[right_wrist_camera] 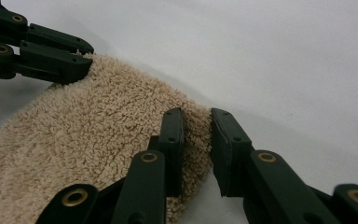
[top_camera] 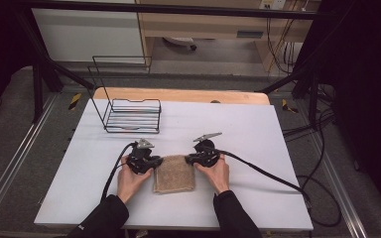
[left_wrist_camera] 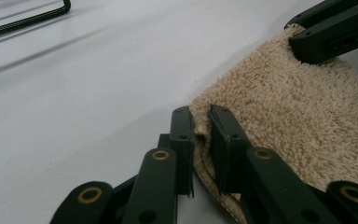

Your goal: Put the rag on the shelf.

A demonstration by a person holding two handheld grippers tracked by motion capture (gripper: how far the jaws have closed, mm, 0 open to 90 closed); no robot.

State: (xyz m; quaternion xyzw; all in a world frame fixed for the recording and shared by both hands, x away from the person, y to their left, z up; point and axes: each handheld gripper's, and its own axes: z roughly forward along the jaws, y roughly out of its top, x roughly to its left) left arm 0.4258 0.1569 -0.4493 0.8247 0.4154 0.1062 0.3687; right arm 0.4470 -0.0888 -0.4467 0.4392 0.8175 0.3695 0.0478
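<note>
A small beige terry towel (top_camera: 173, 174) lies flat on the white table top (top_camera: 238, 129), between the person's two hands. My left gripper (top_camera: 158, 160) is at the towel's far left corner, and in the left gripper view its jaws (left_wrist_camera: 200, 120) pinch the towel (left_wrist_camera: 284, 116) by its edge. My right gripper (top_camera: 188, 158) is at the far right corner. In the right gripper view the jaws (right_wrist_camera: 196, 122) stand close together with the towel's (right_wrist_camera: 98, 135) corner squeezed between them. Each gripper view also shows the other gripper on the opposite corner.
A black wire rack (top_camera: 131, 116) stands at the back left of the table, a short way beyond the left hand. Black cables (top_camera: 268, 173) trail from both grippers, the right one across the table to its right edge. A wooden strip (top_camera: 178, 95) borders the far side.
</note>
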